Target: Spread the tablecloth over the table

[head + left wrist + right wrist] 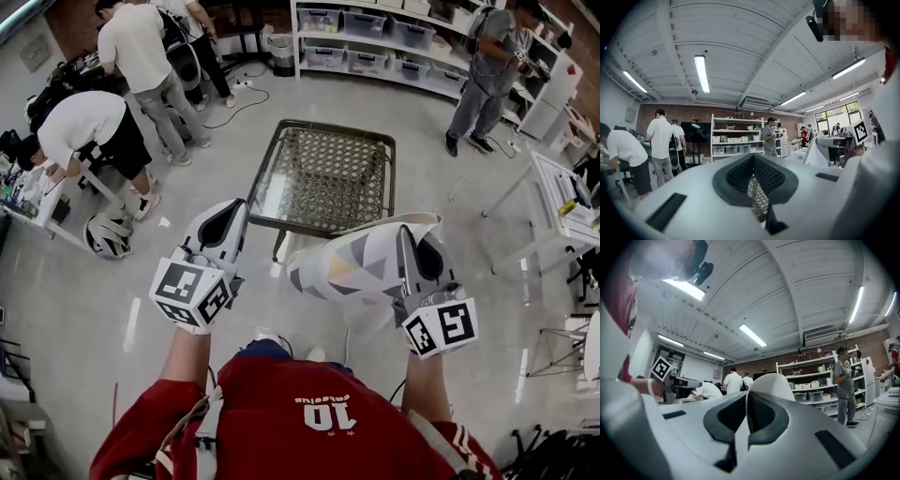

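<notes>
The table (323, 178), dark-framed with a woven lattice top, stands bare on the pale floor at 12 o'clock from the person; the tablecloth (361, 262), white with grey triangles, is not on it but bunched in the air at 1 o'clock, draped over the right gripper (747, 420), its far fold overlapping the table's near edge; the right gripper's jaws are closed and pinch the cloth, which rises as a white hump above the pads in the right gripper view; the left gripper (752, 168), at 11 o'clock and apart from the cloth, has its jaws pressed together.

Around: white shelving (394, 42) with storage bins runs along the far wall from 12 to 1 o'clock, a person (487, 80) standing by it at 1 o'clock; two people (150, 56) stand at 11 o'clock and another (89, 131) bends over a bench at 10 o'clock; a white side table (562, 202) sits at 3 o'clock; a cable (239, 103) trails on the floor beyond the table.

The cloth hides the right gripper's tips in the head view; a lattice-patterned strip shows low between the left pads, and whether it is the table's weave seen through the slit I cannot tell.
</notes>
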Tool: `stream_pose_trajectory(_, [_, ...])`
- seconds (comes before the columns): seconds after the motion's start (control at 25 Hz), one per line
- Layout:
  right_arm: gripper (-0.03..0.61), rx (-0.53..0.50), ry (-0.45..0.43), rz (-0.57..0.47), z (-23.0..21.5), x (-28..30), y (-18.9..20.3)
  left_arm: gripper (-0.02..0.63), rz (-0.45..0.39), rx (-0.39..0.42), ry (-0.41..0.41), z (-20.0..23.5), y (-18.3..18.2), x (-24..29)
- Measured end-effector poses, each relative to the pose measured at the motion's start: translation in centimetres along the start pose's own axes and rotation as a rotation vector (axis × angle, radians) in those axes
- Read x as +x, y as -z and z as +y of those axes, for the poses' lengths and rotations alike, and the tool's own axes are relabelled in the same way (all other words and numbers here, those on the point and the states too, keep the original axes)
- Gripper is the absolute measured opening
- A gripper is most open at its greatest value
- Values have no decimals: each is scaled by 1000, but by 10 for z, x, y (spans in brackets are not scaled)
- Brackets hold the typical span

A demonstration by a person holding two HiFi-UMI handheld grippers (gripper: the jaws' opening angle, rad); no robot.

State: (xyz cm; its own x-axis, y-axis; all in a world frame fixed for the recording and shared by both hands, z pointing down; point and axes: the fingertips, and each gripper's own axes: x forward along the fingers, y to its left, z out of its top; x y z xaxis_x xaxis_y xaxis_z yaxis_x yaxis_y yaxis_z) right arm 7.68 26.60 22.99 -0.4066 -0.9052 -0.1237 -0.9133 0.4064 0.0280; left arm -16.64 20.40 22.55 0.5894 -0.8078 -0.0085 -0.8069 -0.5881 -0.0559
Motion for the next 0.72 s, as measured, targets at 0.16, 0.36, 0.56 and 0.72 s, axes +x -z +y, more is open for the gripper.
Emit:
stream_pose_trajectory(0.16, [14, 5, -70, -6, 9, 11, 3, 6, 9, -1, -30, 1, 1, 1])
stream_pose_trajectory(0.36, [14, 51, -117, -9, 10, 21, 6, 6, 17, -4, -63, 2, 4, -1])
stream_pose_trajectory(0.56, [14, 69, -190, -24, 22, 31, 13, 6, 10, -8, -105, 5, 13, -5])
stream_pose_trajectory(0.72, [14, 88, -257, -25, 69, 91, 14, 6, 3, -16, -144, 73, 16, -12])
